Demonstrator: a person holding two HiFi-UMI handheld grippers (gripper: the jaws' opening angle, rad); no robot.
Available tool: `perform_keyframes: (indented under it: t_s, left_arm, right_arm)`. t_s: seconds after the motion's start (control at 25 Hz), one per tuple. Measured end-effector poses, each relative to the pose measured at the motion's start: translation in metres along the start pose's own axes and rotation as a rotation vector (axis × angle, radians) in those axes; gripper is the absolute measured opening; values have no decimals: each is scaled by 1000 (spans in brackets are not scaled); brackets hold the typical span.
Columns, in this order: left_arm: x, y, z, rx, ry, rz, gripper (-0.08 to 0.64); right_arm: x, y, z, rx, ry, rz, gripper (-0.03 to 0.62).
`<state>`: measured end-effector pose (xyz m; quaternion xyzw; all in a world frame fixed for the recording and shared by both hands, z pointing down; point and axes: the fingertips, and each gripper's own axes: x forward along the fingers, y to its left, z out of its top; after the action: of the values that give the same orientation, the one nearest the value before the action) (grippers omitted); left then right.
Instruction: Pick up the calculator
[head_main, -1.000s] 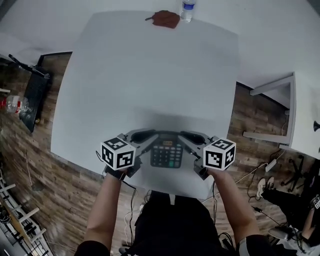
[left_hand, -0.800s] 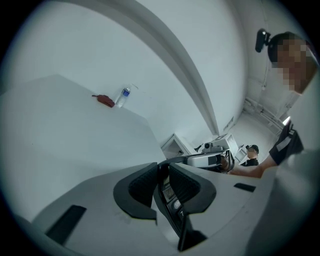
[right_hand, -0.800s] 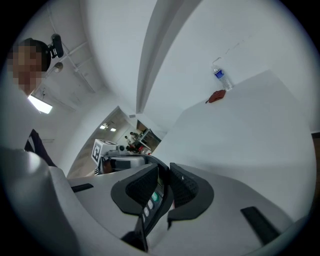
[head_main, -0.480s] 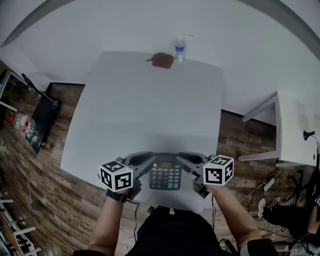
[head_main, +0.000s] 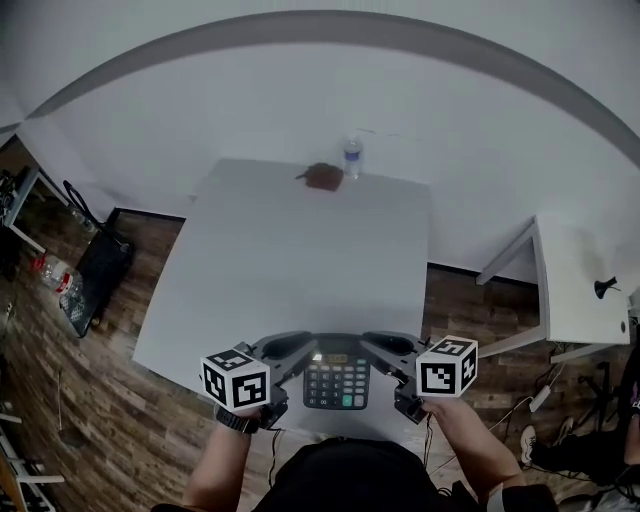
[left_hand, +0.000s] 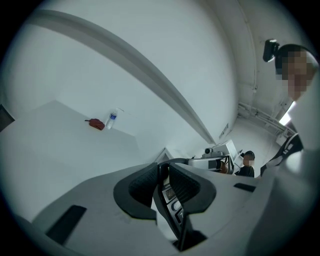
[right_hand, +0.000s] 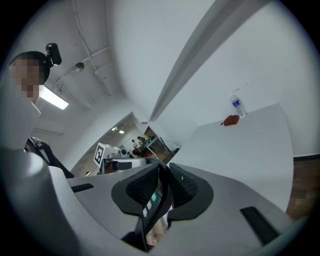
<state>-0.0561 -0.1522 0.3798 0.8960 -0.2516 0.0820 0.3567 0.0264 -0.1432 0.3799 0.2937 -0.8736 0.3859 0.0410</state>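
Calculator held off the table between two grippers.

The dark calculator, keys facing up, hangs above the near edge of the white table, close in front of the person. The left gripper is clamped on its left edge and the right gripper on its right edge, each pair of ribbed pads pressing the thin body from both faces. At the table's far edge a small water bottle stands just beside a reddish-brown pouch. Wood-plank floor surrounds the table.
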Motion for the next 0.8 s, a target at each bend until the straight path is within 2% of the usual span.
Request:
perform_keyframes:
  t_s: [0.24, 0.48, 0.8]
  left_arm:
    - [-17, -35, 12, 52, -39, -2, 75]
    - [-43, -60, 35, 88, -127, -4, 72]
    - [-60, -76, 46, 120, -175, -4, 71]
  right_arm:
    - [-23, 31, 9, -34, -25, 10, 74]
    - [-31, 64, 28, -93, -67, 47, 74]
    - [-36, 86, 38, -149, -86, 61, 74]
